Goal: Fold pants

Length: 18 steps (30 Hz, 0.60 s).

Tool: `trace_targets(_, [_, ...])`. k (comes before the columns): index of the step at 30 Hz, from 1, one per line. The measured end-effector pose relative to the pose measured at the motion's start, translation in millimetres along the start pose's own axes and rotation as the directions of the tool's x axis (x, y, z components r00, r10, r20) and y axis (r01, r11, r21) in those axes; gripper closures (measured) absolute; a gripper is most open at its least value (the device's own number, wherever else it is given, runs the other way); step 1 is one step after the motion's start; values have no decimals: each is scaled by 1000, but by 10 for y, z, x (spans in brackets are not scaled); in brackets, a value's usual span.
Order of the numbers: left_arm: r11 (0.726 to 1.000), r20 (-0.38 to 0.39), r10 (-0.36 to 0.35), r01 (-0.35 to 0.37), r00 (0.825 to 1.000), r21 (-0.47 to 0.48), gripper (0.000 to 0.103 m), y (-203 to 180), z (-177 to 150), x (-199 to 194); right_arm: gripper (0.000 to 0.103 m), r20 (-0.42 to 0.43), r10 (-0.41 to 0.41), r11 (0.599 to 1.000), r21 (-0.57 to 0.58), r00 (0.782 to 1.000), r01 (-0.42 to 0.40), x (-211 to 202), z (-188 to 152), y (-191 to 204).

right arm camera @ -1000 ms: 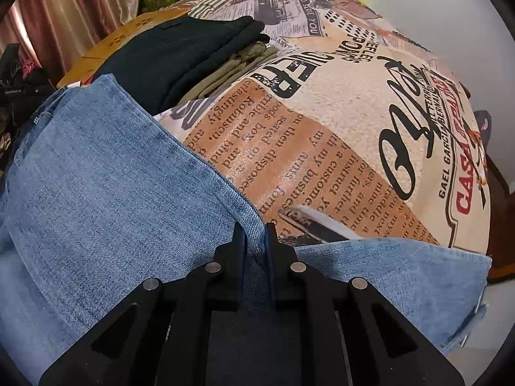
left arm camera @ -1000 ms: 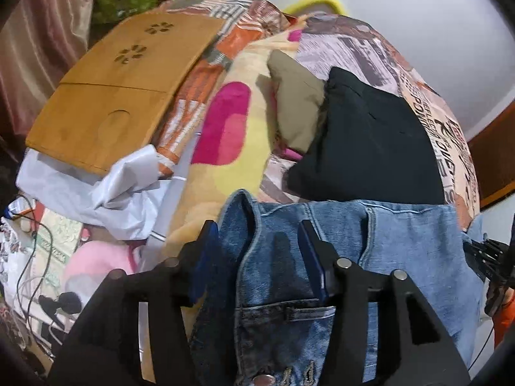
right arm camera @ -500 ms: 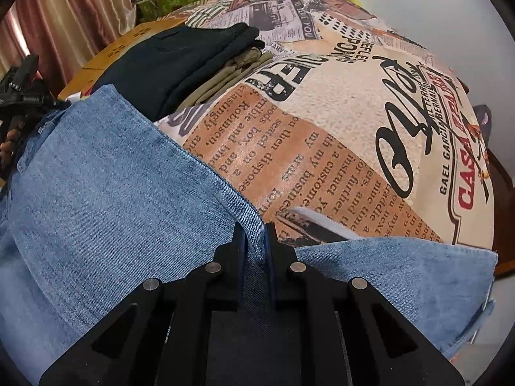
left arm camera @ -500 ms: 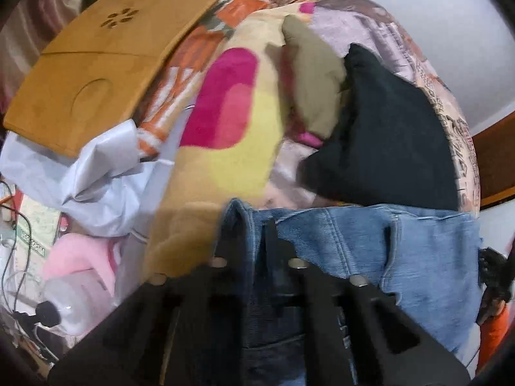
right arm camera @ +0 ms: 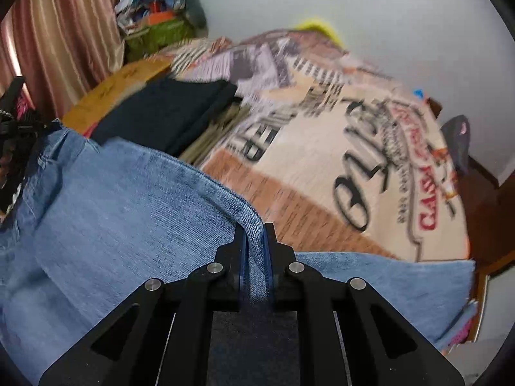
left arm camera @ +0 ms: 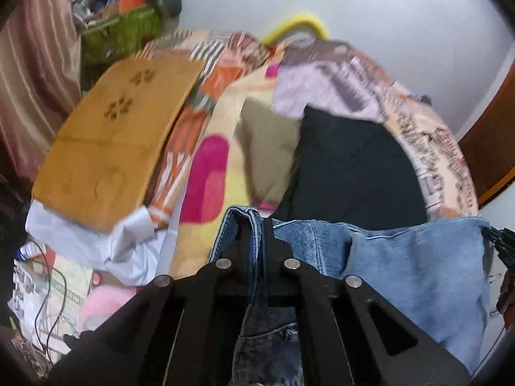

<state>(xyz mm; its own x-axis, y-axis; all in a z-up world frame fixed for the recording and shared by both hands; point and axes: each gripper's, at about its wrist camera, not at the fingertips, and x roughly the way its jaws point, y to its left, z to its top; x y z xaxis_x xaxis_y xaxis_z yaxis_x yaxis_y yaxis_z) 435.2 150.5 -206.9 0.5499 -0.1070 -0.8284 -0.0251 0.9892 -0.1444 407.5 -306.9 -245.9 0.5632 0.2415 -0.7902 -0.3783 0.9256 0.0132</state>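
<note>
Since a second earlier the left tool (left arm camera: pixel 257 225) had closed on the waistband of the blue jeans (left arm camera: pixel 418 267) and both tools had lifted. The right tool (right arm camera: pixel 255 230) pinched a fold, the jeans slung lengthwise between them above the bed (right arm camera: pixel 338 160), whose newsprint cover's writing was too blurred to read.

Home bedroom: printed bedspread (right arm camera: pixel 354 148), curtain (right arm camera: pixel 64 32), folded clothes (right arm camera: pixel 167 112).
</note>
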Motion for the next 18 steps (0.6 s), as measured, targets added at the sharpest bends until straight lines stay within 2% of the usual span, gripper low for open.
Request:
trace_targets(4, [1000, 93, -13, 11, 996, 19, 100, -47, 52, -343, 95, 65, -50, 999, 9, 997, 49, -249, 53, 18])
trace_targets(7, [999, 118, -25, 22, 993, 25, 100, -47, -5, -558, 95, 103, -48, 999, 22, 994, 46, -465, 46, 34])
trace_targets(18, [999, 165, -37, 30, 986, 45, 100, 40, -712, -1305, 95, 171, -19, 1000, 22, 985, 16, -1211, -365, 350])
